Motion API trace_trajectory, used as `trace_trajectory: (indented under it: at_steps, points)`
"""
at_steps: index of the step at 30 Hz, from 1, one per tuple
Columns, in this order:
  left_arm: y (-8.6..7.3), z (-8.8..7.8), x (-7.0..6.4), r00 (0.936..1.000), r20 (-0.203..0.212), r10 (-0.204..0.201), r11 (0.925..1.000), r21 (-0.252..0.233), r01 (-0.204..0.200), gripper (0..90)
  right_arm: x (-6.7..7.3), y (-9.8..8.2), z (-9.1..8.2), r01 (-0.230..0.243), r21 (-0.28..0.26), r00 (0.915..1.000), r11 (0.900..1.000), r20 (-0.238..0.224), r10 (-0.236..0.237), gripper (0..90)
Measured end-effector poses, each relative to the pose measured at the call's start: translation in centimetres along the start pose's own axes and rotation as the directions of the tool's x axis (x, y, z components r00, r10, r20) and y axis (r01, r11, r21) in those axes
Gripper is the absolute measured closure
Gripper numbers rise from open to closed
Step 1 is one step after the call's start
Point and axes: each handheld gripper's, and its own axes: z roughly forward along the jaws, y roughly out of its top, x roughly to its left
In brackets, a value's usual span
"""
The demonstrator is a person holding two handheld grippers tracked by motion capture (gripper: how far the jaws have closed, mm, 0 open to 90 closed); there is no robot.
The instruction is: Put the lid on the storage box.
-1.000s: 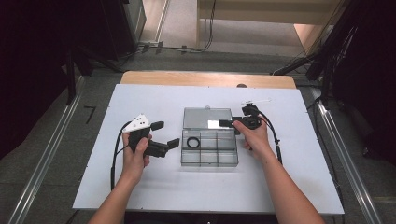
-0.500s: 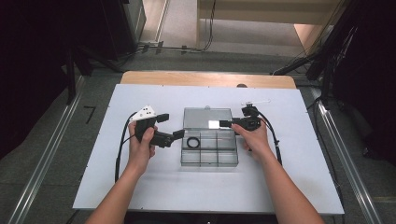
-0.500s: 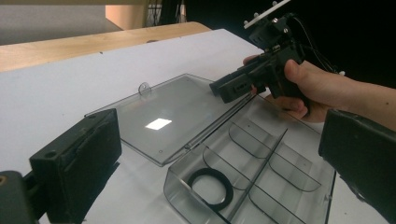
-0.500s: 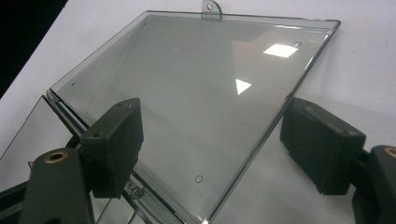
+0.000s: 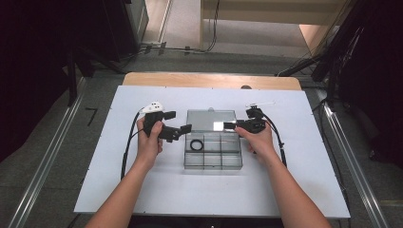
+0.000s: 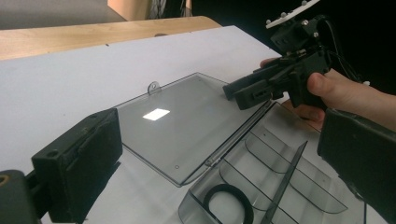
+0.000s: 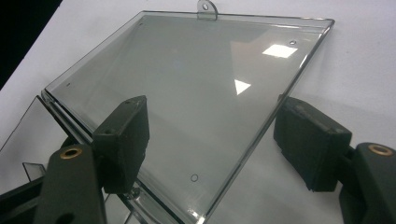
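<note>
White tabletop (image 5: 119,190), clear box (image 5: 212,156) in the middle, lid (image 7: 187,93) flopped open flat. Right gripper (image 5: 231,126) has been closing, lid corner between its fingers (image 7: 122,140), not pinched yet. Left gripper (image 5: 179,122) hangs spread by the box's left edge.

- Left gripper (image 6: 224,177): its two black jaws rise from the bottom corners and stand wide apart, with nothing pressed between the pads.
- Clear plastic organizer box (image 6: 299,186): lies open on the white table (image 6: 70,84), between and beyond the jaws; thin dividers split the tray into compartments.
- Lid (image 6: 187,126): laid back flat on the table, joined to the tray along its hinge edge; a small hanging tab sits at its far edge and a bright light reflection on its surface.
- Black ring (image 6: 229,205): lies in the nearest corner compartment of the tray.
- Right gripper (image 6: 245,91): held in a hand (image 6: 345,95) at upper right, jaw tips over the lid's right edge; contact cannot be confirmed.
- A wooden strip (image 6: 93,35) borders the table's far side.
</note>
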Motion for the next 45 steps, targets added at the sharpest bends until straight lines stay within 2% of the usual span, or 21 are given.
trace_trajectory:
  at_steps: [6,10,13,16,21,25,33,39,45]
  points:
    - [0.0,1.2,0.7,0.9994,-0.001,-0.034,0.9993,0.017,0.034,0.0,-0.1,0.0,0.0,-0.002,-0.002,1.0000,1.000,-0.003,0.002,26.1]
    - [0.1,1.9,0.9,0.9984,-0.016,-0.055,0.9982,0.023,0.055,2.8,-0.1,0.0,0.0,-0.002,-0.003,1.0000,1.000,-0.004,0.002,26.1]
    - [0.1,2.4,1.2,0.9966,-0.005,-0.083,0.9962,0.028,0.083,2.8,-0.1,0.0,0.0,-0.002,-0.002,1.0000,1.000,-0.005,0.002,26.1]
    - [0.1,2.8,1.5,0.9945,-0.017,-0.103,0.9939,0.038,0.104,4.7,-0.1,0.0,0.0,-0.002,-0.003,1.0000,1.000,-0.004,0.002,26.1]
    - [0.0,3.4,1.9,0.9880,-0.032,-0.151,0.9866,0.057,0.153,7.9,-0.1,0.0,0.0,0.000,-0.004,1.0000,1.000,-0.007,0.000,26.2]
    - [-0.2,3.8,2.5,0.9804,-0.020,-0.196,0.9783,0.064,0.197,7.8,-0.1,0.0,0.0,0.000,-0.004,1.0000,1.000,-0.006,0.000,26.2]
    - [-0.6,4.7,2.9,0.9714,-0.036,-0.235,0.9679,0.084,0.237,7.9,-0.2,-0.1,0.0,0.003,-0.008,0.9999,1.000,-0.011,-0.003,26.3]
    - [-1.0,5.2,3.4,0.9634,-0.059,-0.261,0.9596,0.092,0.266,12.1,-0.2,-0.1,0.0,0.002,-0.007,0.9999,1.000,-0.011,-0.002,26.4]
    - [-1.3,5.8,3.5,0.9563,-0.065,-0.285,0.9506,0.108,0.291,14.9,-0.2,-0.1,0.0,0.003,-0.007,0.9999,1.000,-0.011,-0.003,26.4]
